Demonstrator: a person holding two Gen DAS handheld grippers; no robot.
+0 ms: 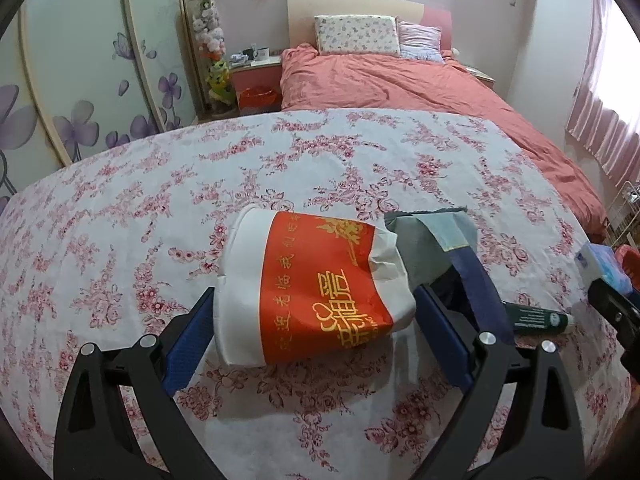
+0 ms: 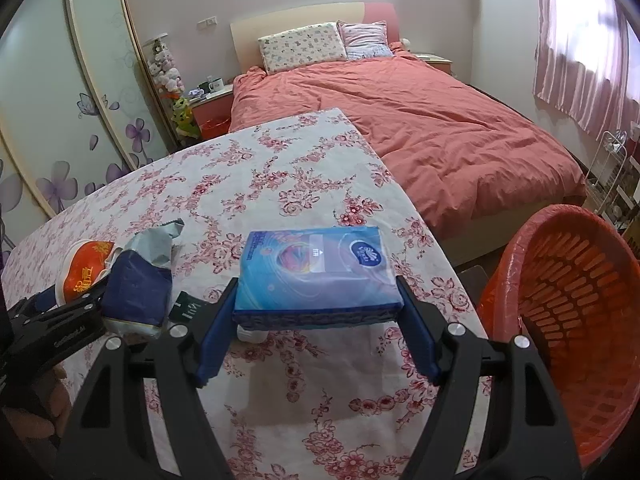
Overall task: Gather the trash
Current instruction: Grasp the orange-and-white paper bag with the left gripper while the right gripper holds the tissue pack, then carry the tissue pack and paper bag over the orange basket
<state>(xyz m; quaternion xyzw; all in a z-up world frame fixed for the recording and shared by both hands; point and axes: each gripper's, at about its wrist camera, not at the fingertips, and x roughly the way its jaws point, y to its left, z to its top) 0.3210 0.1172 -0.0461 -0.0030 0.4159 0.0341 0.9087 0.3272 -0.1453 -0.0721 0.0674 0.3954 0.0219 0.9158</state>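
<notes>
The left gripper clasped a crushed white paper cup with a red band of gold Chinese characters, lifted above the floral tablecloth. The right gripper gripped a blue tissue pack bearing an oval logo too small to read. Beside it stood an orange basket. Between the grippers lay a crumpled blue-grey bag and a dark green tube, its print illegible.
</notes>
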